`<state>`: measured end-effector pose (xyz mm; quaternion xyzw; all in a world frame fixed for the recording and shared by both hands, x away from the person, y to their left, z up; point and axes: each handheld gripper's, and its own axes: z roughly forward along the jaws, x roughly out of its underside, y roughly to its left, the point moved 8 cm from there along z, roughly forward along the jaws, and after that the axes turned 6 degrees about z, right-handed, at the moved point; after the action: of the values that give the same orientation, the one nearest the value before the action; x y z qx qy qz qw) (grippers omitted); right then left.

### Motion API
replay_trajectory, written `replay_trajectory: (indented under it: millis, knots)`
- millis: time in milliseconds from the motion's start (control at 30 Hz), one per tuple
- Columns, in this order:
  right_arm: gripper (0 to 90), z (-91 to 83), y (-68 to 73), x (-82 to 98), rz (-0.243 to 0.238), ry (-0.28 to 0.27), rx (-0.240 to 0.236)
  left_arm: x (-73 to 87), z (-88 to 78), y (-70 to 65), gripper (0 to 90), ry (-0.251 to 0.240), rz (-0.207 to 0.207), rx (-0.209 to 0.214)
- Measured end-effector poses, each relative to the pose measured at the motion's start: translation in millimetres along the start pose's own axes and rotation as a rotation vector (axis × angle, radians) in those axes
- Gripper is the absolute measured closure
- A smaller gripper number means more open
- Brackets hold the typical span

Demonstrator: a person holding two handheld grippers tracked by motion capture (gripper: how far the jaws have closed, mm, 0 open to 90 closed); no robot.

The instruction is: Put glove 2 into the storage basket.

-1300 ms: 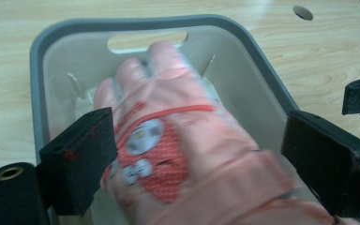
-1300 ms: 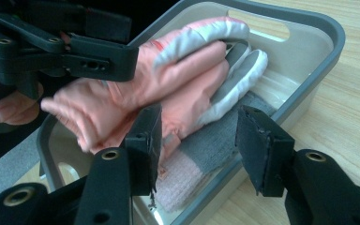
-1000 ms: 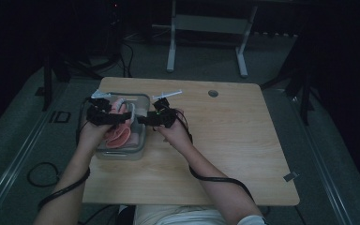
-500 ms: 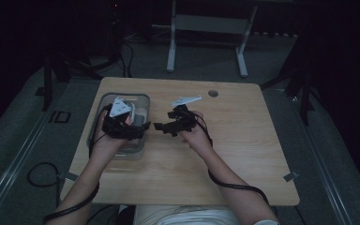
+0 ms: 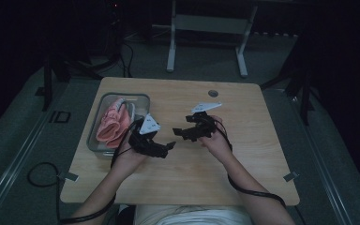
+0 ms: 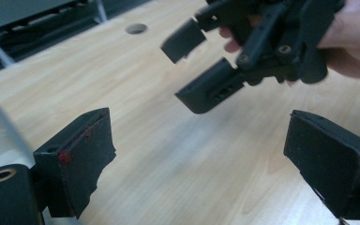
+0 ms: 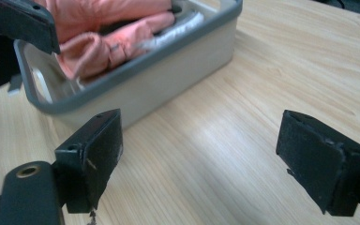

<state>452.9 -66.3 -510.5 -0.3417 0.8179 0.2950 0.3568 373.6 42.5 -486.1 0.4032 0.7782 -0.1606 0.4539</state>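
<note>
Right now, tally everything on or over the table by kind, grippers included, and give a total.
Grey bin: 1
Pink cloth in the bin: 1
Handheld grippers, both with jaws open and empty: 2, left gripper and right gripper
Total: 4

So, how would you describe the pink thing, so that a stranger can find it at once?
Start at the wooden table and go to its left edge, where a grey tray with rounded corners sits. The pink cloth lies crumpled inside that tray. It is the only soft, brightly coloured thing there; the grippers beside it are black.
</note>
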Motion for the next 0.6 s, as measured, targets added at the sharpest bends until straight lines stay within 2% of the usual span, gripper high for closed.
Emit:
replay_trajectory:
  millis: [67,100,133,267,300,333,467,533,567,600]
  knots:
    - [15.0,-1.4,-2.2,6.3,-0.008,0.003,0.002,2.8,5.3,-8.1,8.2,0.002,0.006,0.033]
    - [15.0,-1.4,-2.2,6.3,-0.008,0.003,0.002,2.8,5.3,-8.1,8.2,0.002,0.006,0.033]
    - [14.9,-2.8,-4.3,14.2,-0.021,0.008,0.006,7.1,12.0,-17.1,8.2,0.015,0.007,0.061]
    - [14.9,-4.7,-6.7,25.1,-0.038,0.019,0.018,14.9,21.9,-31.5,8.2,0.040,0.046,0.098]
    - [14.9,-4.7,-6.7,25.1,-0.038,0.019,0.018,14.9,21.9,-31.5,8.2,0.040,0.046,0.098]
    - [14.8,-5.6,-8.8,32.9,-0.043,0.032,0.028,19.2,27.0,-38.4,8.2,0.048,0.052,0.121]
    - [14.6,-8.0,-10.5,41.9,-0.043,0.039,0.034,26.1,34.8,-47.6,8.2,0.045,0.047,0.150]
    - [14.6,-8.6,-11.0,44.3,-0.043,0.041,0.035,26.1,34.8,-47.6,8.2,0.045,0.047,0.150]
    - [14.6,-10.1,-10.9,49.1,-0.044,0.043,0.037,33.2,41.6,-54.9,8.2,0.064,0.074,0.172]
    - [14.6,-10.5,-11.2,51.1,-0.051,0.042,0.043,33.2,41.6,-54.9,8.2,0.064,0.074,0.172]
